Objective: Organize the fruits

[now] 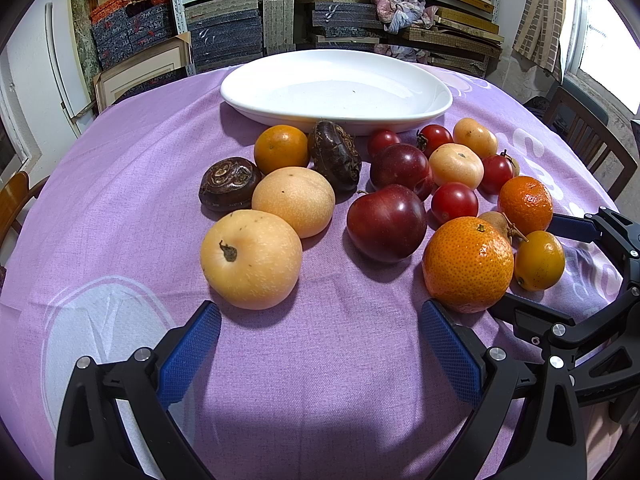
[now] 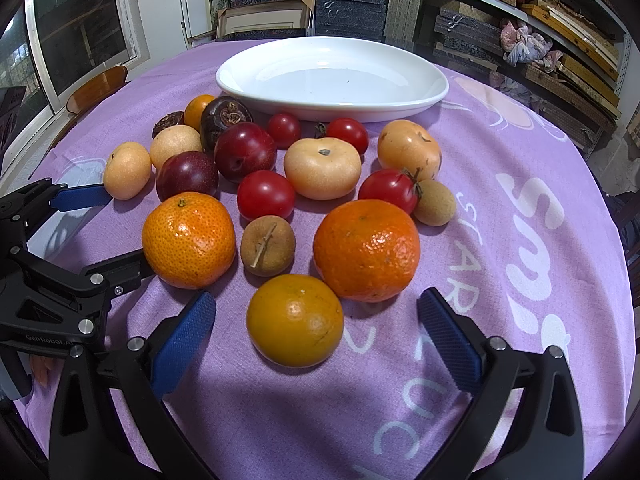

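Orange peel, dimpled and glossy, marks the yellow-orange citrus (image 2: 295,319) lying just ahead of the right gripper (image 2: 316,330), between its two blue pads, which stand wide apart and grip nothing. I judge it light, firm and round enough to roll, so a hold across its widest middle with both pads square to the skin should suit; the ribbed pads ought to bite on the peel. Past it sit a deeper orange mandarin (image 2: 367,250) and, ahead to the left, another mandarin (image 2: 189,239) with a small brown longan (image 2: 267,246) between them. Farther on are the cherry tomatoes (image 2: 266,194), which look thin-skinned and easily crushed, the dark plums (image 2: 245,151), likely soft and smooth enough to slip, and the pale pears. The left gripper (image 1: 320,350) is likewise spread open and empty; the nearest pale pear (image 1: 251,259) lies just ahead of its left pad, matt, speckled, stem stub upward, and probably the heaviest piece, so it wants a hold low on the broad belly. Two dark, ridged water chestnuts (image 1: 335,155) sit beyond. All the fruit rests on the purple tablecloth (image 1: 120,200), and the white plate (image 1: 440,100) stands empty at the far side of the cluster, the likely place to gather it.
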`<state>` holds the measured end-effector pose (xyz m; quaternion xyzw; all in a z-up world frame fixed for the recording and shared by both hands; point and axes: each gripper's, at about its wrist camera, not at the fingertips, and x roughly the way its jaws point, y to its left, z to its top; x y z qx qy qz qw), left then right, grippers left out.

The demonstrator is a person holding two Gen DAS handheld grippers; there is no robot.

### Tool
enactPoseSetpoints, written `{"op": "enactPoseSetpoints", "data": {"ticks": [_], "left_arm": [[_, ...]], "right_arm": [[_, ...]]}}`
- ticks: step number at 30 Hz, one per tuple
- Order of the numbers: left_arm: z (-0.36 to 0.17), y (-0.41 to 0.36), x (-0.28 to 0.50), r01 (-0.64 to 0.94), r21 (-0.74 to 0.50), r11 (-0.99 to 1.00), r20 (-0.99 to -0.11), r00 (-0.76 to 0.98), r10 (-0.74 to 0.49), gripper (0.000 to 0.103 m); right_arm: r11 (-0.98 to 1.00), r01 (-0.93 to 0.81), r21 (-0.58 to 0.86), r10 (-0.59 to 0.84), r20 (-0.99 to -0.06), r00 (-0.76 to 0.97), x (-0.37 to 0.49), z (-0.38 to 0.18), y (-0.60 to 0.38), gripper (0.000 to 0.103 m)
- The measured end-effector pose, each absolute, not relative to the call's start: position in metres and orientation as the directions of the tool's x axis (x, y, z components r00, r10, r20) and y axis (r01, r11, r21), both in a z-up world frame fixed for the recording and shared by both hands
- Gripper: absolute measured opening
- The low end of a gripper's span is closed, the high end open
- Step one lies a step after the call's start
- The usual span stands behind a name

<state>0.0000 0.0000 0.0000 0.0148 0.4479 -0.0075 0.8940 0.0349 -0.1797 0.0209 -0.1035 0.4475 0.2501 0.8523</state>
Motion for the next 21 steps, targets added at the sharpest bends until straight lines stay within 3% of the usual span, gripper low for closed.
{"op": "enactPoseSetpoints", "data": {"ticks": [21], "left_arm": [[0.0,0.0,0.0,0.027,0.02,0.999,-0.801,0.599,0.0,0.1]], "right_arm": [[0.847,-0.53,0.043,0.332,-0.821,0.463,0.0358,0.0216,-0.179,0.099]]}}
